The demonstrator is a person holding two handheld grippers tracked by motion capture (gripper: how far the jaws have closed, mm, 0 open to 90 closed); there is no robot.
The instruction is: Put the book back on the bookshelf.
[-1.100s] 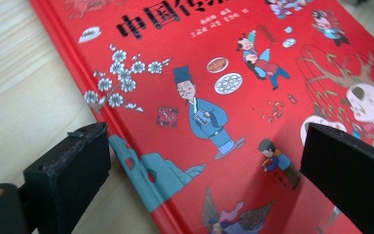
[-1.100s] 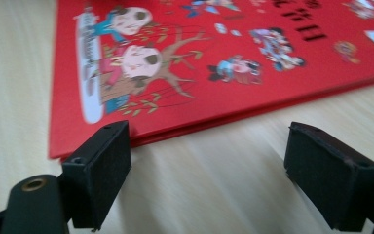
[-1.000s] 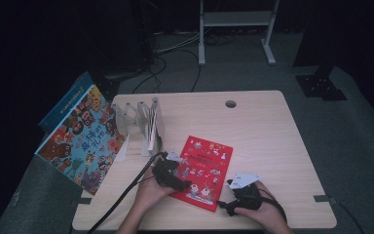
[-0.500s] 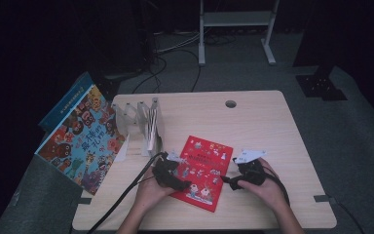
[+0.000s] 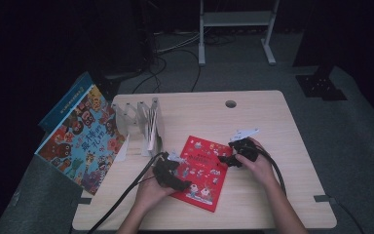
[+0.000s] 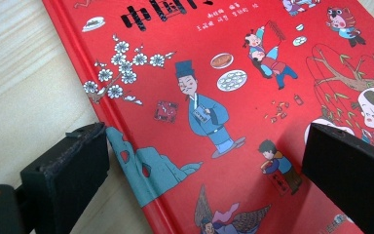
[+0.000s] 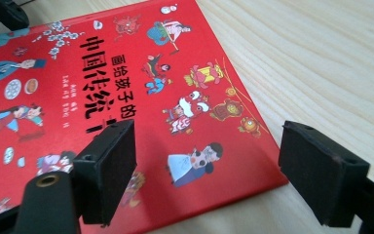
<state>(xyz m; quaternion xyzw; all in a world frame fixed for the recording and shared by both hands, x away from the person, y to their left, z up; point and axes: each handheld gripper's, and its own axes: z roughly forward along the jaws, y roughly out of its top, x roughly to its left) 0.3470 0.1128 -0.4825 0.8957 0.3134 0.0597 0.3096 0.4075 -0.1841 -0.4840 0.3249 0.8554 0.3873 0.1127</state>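
A red picture book (image 5: pixel 202 170) with cartoon figures lies flat on the wooden table (image 5: pixel 282 195). My left gripper (image 5: pixel 177 175) sits at its left edge. In the left gripper view the open gripper (image 6: pixel 209 141) straddles the spine, one jaw over the table and the other over the red cover (image 6: pixel 233 97). My right gripper (image 5: pixel 226 160) is at the book's right edge. In the right gripper view its jaws (image 7: pixel 209 146) have just been closing a little. They stand apart over the book's corner (image 7: pixel 185 126) and do not press on it.
A white divided book rack (image 5: pixel 139 122) stands left of centre with a thin book in it. A large colourful picture book (image 5: pixel 83 139) leans at the table's left edge. A cable hole (image 5: pixel 231 104) sits near the far edge. Bare wood lies to the right.
My right hand has moved from near the front right of the table up and left to the red book's right edge. The left hand has kept still.
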